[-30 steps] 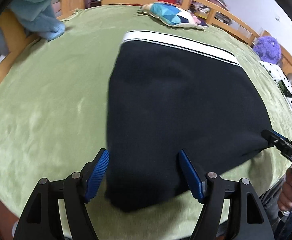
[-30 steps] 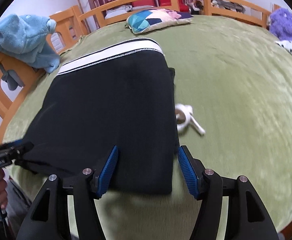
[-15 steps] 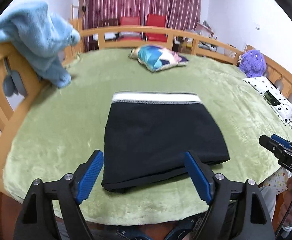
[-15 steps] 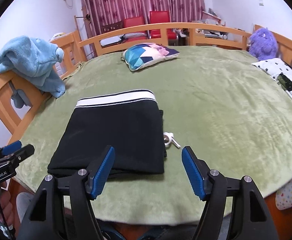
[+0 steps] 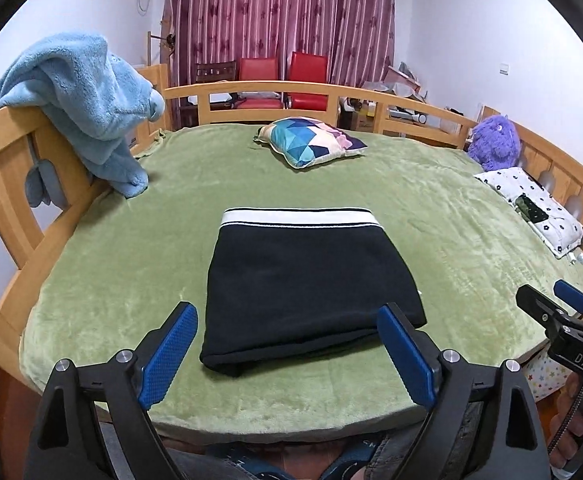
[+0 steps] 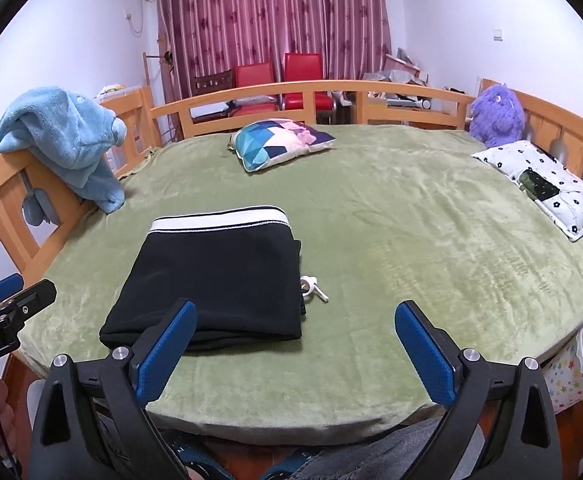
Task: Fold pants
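Now the folded black pants (image 5: 307, 280) lie flat on the green bed (image 5: 431, 208), close to its near edge and nearer the left rail than the right, white waistband toward the far side. A small white cord end (image 6: 311, 286) pokes out at their right edge. Both grippers hang above the near edge, clear of the cloth: the left gripper (image 5: 287, 354) and the right gripper (image 6: 295, 350) each have jaws opening wide with nothing between them. Right of the pants the blanket lies bare up to the spotted pillow (image 6: 543, 184); a patterned cushion (image 5: 311, 140) sits by the far rail.
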